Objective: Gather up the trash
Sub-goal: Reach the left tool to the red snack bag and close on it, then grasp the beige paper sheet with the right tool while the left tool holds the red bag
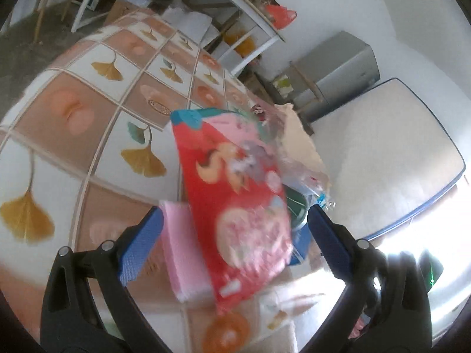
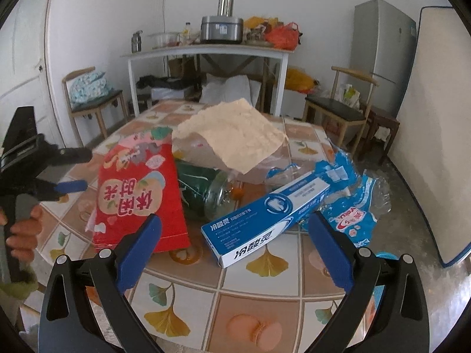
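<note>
Trash lies heaped on the tiled table (image 2: 265,282). The left claw (image 1: 235,235), released, straddles the red printed snack bag (image 1: 235,206); the right claw (image 2: 235,244) gapes before the blue-white toothpaste box (image 2: 265,214). Next, seemingly: clench on the bag.

The left gripper (image 1: 234,226), black-framed with blue padded fingers (image 1: 141,242), has its jaws spread wide. The right gripper (image 2: 234,229), of the same build, also gapes. A bare hand (image 2: 22,229) at nine o'clock grips the left tool's handle.
</note>
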The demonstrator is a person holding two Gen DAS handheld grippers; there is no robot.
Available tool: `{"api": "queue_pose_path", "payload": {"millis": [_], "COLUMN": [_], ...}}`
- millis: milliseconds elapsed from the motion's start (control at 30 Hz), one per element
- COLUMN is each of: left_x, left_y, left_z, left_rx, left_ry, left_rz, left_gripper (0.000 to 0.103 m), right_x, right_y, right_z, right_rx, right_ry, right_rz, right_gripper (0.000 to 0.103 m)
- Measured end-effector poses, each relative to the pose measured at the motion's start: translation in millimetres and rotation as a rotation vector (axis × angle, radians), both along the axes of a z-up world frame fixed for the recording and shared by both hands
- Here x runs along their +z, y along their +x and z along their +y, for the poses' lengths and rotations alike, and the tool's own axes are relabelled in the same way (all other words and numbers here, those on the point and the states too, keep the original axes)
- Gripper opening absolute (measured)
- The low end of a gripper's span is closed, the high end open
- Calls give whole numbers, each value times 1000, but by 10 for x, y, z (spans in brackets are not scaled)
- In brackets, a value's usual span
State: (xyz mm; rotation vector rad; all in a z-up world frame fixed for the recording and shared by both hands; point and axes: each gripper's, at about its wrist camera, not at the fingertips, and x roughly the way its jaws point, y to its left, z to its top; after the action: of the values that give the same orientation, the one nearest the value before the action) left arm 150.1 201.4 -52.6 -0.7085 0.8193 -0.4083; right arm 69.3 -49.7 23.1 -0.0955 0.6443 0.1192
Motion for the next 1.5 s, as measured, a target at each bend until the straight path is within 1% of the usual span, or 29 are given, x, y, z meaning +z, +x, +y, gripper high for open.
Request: {"api": "queue_pose_path", "payload": {"millis": [33, 100, 167, 200, 233, 300, 333, 400, 433, 467, 500, 533, 567, 633, 667, 767, 867, 1100, 1233, 1500], "left_x": [-89, -197, -289, -299, -326, -380, -411, -441, -464, -483, -501, -504, -511, -502, -489, -429, -337, -151, -41, 89], "left_y": [100, 202, 300, 331, 379, 446, 483, 538, 563, 580, 591, 582, 581, 566, 553, 473, 343, 73, -97, -438], "left_z": [44, 87, 117, 126, 129, 120, 137, 152, 161, 165, 173, 188, 195, 196, 196, 208, 228, 216, 228, 316], "left_rx": [9, 11, 0, -9, -24, -39, -41, -42, -39, -38, -36, -36, -38, -43, -45, -50, -44, -41, -46, -63], "left_ry": [-17, -76, -124, -144, -168, -212, -224, -232, -233, -237, -248, -259, -269, -279, -279, -296, -309, -371, -399, -472], "left_rz": [29, 61, 87, 89, 90, 92, 97, 108, 115, 122, 126, 126, 124, 115, 107, 78, 44, -15, -47, -103], "left_gripper": [93, 77, 71, 68, 67, 59, 57, 47, 45, 41, 34, 31, 25, 19, 11, 2, 0, 0, 0, 0], "right_x": [-11, -46, -69, -82, -103, -130, -132, -138, -141, -142, -146, -148, -150, -146, -147, -133, -104, -36, 53, 143], "right_y": [23, 66, 102, 121, 141, 165, 172, 190, 195, 196, 196, 198, 199, 200, 202, 180, 136, 66, -13, -95], "right_z": [3, 13, 19, 29, 38, 54, 60, 70, 74, 75, 76, 77, 76, 80, 82, 73, 44, -77, -151, -366], "right_rx": [-2, -6, -8, -8, -8, -5, -4, -1, -1, 0, 0, -1, -1, -1, -2, -3, -5, -6, -13, -50], "right_ry": [-4, -14, -23, -27, -32, -38, -40, -43, -43, -43, -43, -43, -42, -40, -38, -29, -23, 19, 41, 112], "right_rz": [6, 19, 28, 34, 42, 53, 57, 63, 63, 64, 63, 64, 65, 67, 67, 62, 46, 37, 12, 15], "right_gripper": [97, 97, 97, 97, 97, 97, 97, 97, 97, 97, 97, 97, 97, 97, 97, 97, 97, 97, 97, 97]}}
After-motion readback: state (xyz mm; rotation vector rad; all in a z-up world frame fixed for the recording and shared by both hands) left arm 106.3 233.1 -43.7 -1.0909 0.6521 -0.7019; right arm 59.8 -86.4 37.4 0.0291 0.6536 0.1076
